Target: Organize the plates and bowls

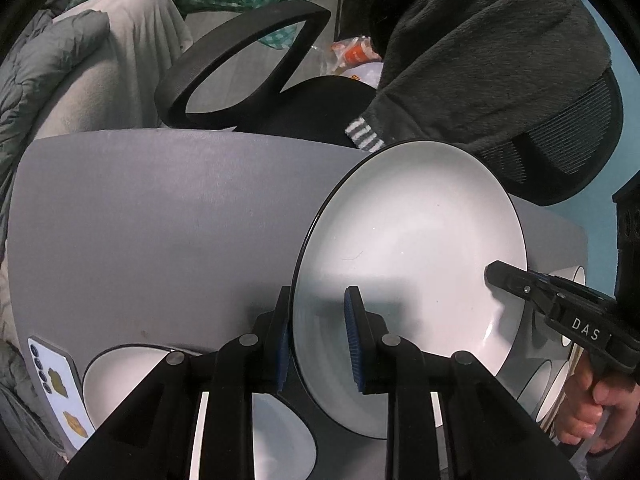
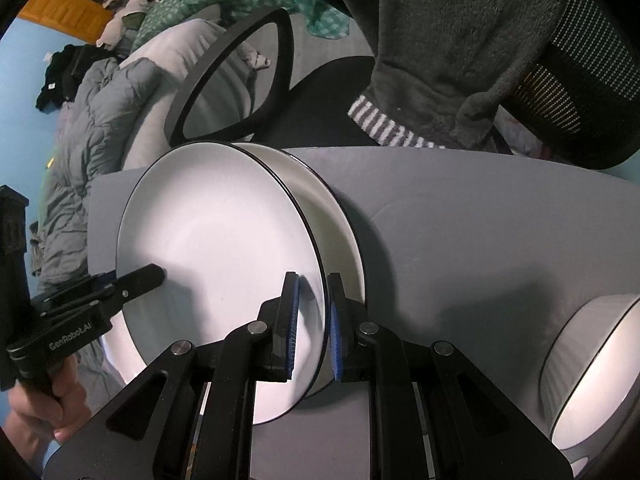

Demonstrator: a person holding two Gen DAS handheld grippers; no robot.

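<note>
A large white plate with a black rim (image 1: 408,248) is held tilted above the grey table (image 1: 160,220). My left gripper (image 1: 318,344) is shut on its near-left rim. My right gripper (image 2: 312,326) is shut on its opposite rim, and its fingers show at the right of the left wrist view (image 1: 504,276). In the right wrist view the same plate (image 2: 216,248) hangs just over a second white plate (image 2: 332,216) lying on the table. White bowls stand at the right (image 2: 592,364).
More white dishes (image 1: 120,376) lie at the table's near-left edge beside a phone (image 1: 56,392). A black office chair (image 1: 248,64) with a dark fleece garment (image 1: 480,48) stands behind the table. A bed with bedding (image 2: 100,128) is beyond.
</note>
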